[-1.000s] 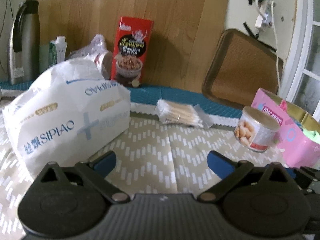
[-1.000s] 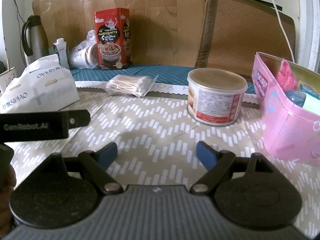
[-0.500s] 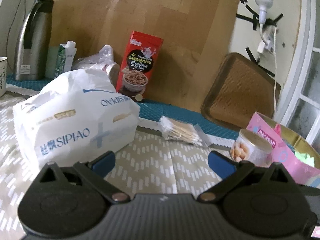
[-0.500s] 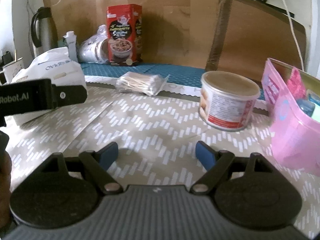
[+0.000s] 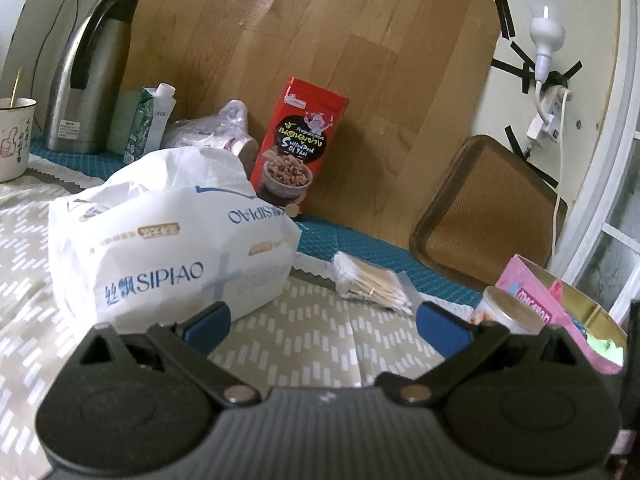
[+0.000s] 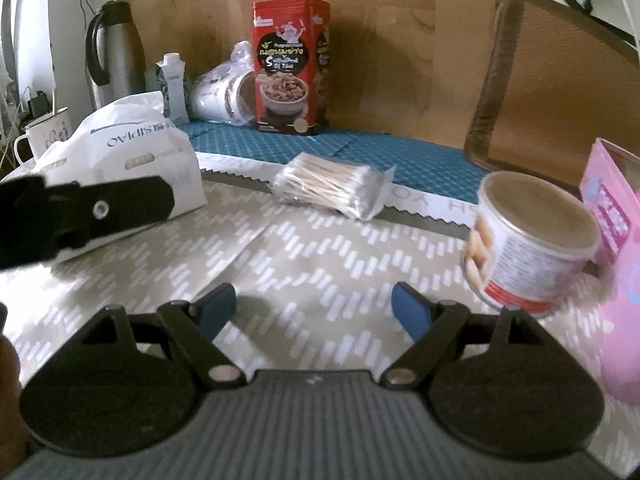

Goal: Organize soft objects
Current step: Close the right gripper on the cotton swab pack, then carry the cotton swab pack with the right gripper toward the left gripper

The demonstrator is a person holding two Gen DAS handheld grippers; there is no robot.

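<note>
A white SIPIAO tissue pack (image 5: 168, 236) lies on the patterned tablecloth at the left, also in the right wrist view (image 6: 120, 152). A clear bag of cotton swabs (image 5: 370, 280) (image 6: 332, 188) lies near the blue mat. A pink box (image 5: 556, 312) (image 6: 616, 248) with soft items stands at the right. My left gripper (image 5: 320, 324) is open and empty, just in front of the tissue pack. My right gripper (image 6: 314, 306) is open and empty above the cloth; the left gripper's body (image 6: 80, 212) crosses its left side.
A can (image 6: 532, 240) (image 5: 508, 312) stands beside the pink box. At the back are a red tin (image 5: 300, 148), a steel thermos (image 5: 88, 72), a carton (image 5: 152, 120), a bagged cup (image 6: 224, 88), a mug (image 5: 12, 140) and a leaning woven tray (image 5: 484, 216).
Both grippers have drawn back and tilted up. The left one shifted left, so the tissue pack sits more centred. The right one swung left, so the can moved right. Both stayed open.
</note>
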